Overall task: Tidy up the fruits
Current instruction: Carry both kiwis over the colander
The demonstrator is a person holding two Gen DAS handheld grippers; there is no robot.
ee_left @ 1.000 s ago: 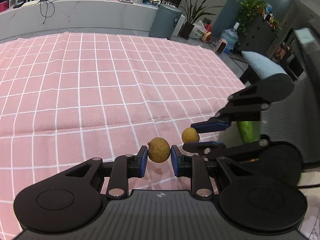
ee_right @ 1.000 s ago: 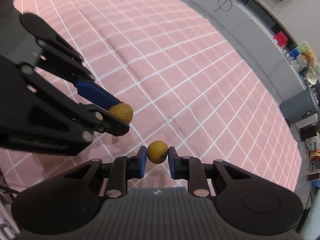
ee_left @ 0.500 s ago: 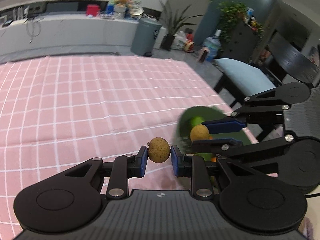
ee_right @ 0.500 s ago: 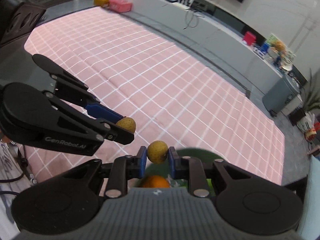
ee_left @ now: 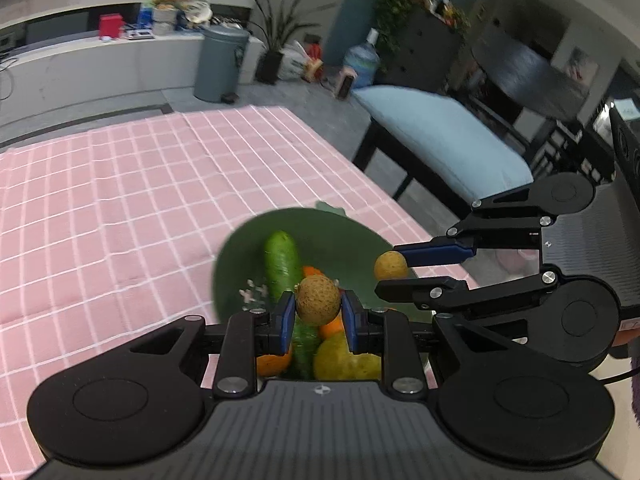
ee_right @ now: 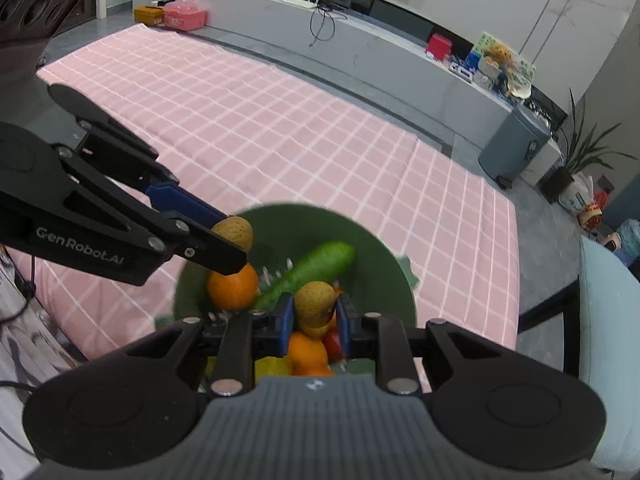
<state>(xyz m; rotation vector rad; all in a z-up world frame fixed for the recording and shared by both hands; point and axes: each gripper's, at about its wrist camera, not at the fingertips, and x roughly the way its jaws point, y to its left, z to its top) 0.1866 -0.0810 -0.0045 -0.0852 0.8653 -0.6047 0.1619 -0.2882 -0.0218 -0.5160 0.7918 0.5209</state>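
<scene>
My left gripper (ee_left: 318, 316) is clamped on a small, rough tan fruit, a left longan (ee_left: 317, 299), pinched between the two blue pads (ee_left: 285, 316). My right gripper (ee_right: 315, 316) grips a second one, a right longan (ee_right: 314, 305), the same way between its own pads. Seen from my left fingers, the right gripper comes in from the right with its longan at the tips, apart from mine; from my right fingers, the left gripper reaches in from the left. Just below and beyond both pairs of fingertips sits a green bowl (ee_right: 372, 252). In it, ahead of my right fingers, lies a cucumber (ee_right: 312, 270), tilted, with an orange (ee_right: 232, 286) to its left, beneath the left gripper's tips. Closer under my fingers are more oranges (ee_right: 306, 352) and a yellow-green fruit (ee_left: 344, 360) I cannot name. The bowl rests on a pink checked tablecloth (ee_right: 280, 128) that stretches away beyond my fingers. Off past its right edge stands a chair with a pale blue cushion (ee_left: 436, 136).
</scene>
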